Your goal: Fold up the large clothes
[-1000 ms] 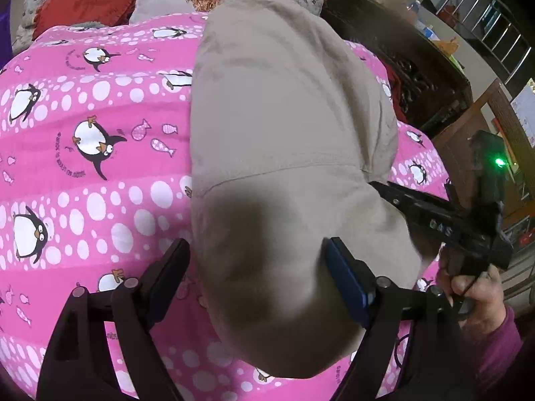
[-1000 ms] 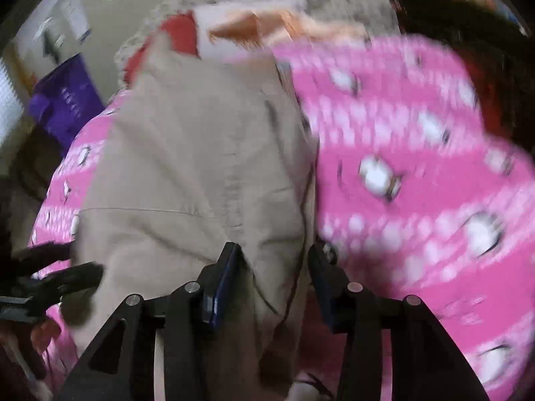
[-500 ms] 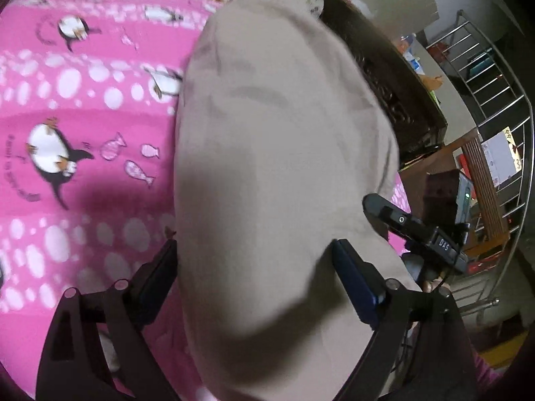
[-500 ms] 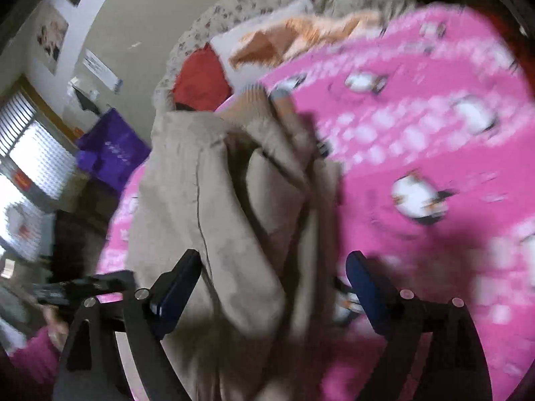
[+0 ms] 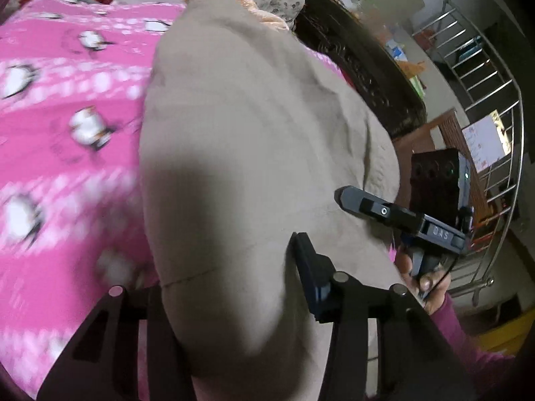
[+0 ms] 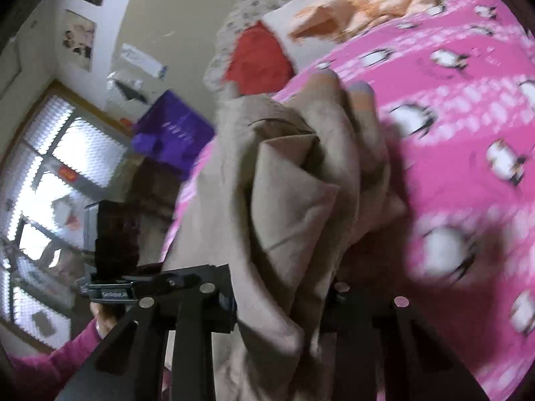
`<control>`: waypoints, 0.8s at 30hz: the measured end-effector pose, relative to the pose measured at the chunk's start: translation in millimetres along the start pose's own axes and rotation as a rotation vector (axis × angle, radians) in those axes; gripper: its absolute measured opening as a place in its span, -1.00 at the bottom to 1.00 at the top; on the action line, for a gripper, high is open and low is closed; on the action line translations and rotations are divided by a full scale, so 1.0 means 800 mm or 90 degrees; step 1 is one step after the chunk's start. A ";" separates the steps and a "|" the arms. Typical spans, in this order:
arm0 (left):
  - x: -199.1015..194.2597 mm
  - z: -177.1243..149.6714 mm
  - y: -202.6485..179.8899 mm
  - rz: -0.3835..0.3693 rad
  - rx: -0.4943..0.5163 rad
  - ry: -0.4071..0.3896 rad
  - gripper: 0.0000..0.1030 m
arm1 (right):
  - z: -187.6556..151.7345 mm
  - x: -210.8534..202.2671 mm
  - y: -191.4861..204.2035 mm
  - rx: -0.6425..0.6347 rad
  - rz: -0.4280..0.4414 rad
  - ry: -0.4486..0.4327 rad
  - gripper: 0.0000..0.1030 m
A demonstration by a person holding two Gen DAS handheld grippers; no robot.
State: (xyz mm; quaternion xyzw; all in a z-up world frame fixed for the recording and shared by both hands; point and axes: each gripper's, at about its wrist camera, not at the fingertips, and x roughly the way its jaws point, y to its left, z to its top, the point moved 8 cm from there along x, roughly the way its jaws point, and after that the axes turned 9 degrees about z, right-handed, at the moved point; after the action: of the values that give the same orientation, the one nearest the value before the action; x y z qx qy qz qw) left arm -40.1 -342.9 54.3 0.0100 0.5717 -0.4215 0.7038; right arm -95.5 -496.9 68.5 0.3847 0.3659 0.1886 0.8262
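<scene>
A large beige garment (image 5: 254, 153) lies lengthwise on a pink penguin-print bedspread (image 5: 67, 140). My left gripper (image 5: 227, 267) is shut on the garment's near end, which bulges between its fingers (image 5: 307, 267). In the right wrist view the garment (image 6: 294, 200) is bunched and lifted, and my right gripper (image 6: 281, 294) is shut on the bunched cloth. The right gripper (image 5: 378, 207) also shows at the garment's right side in the left wrist view. The left gripper's body (image 6: 133, 287) shows at left in the right wrist view.
Pillows, a red cushion (image 6: 260, 63) and an orange cloth (image 6: 354, 6) lie at the bed's far end. A dark carved bed frame (image 5: 361, 70) and a metal rack (image 5: 481, 100) stand right of the bed. A purple bag (image 6: 174, 130) and a window (image 6: 50, 200) are on the other side.
Both grippers were open around the garment half a second ago and have closed on it. The cloth has been gathered and raised, and the views have tilted up.
</scene>
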 end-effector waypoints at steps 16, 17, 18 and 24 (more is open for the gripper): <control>-0.068 -0.126 0.077 0.221 -0.041 -0.100 0.56 | -0.122 0.019 0.114 -0.152 -0.135 0.093 -0.03; -0.072 -0.129 0.072 0.243 -0.032 -0.111 0.56 | -0.130 0.018 0.127 -0.171 -0.127 0.094 -0.03; -0.078 -0.138 0.082 0.253 -0.026 -0.116 0.56 | -0.134 0.021 0.139 -0.192 -0.125 0.095 -0.04; -0.039 -0.155 0.065 0.307 0.026 -0.117 0.57 | -0.190 0.057 0.107 -0.276 -0.264 0.161 -0.36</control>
State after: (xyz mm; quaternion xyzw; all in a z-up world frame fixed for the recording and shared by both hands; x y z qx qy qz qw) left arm -106.9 -230.0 12.5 0.1219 0.4776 -0.2520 0.8328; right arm -181.8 -339.7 47.4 0.0903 0.4874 0.1363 0.8577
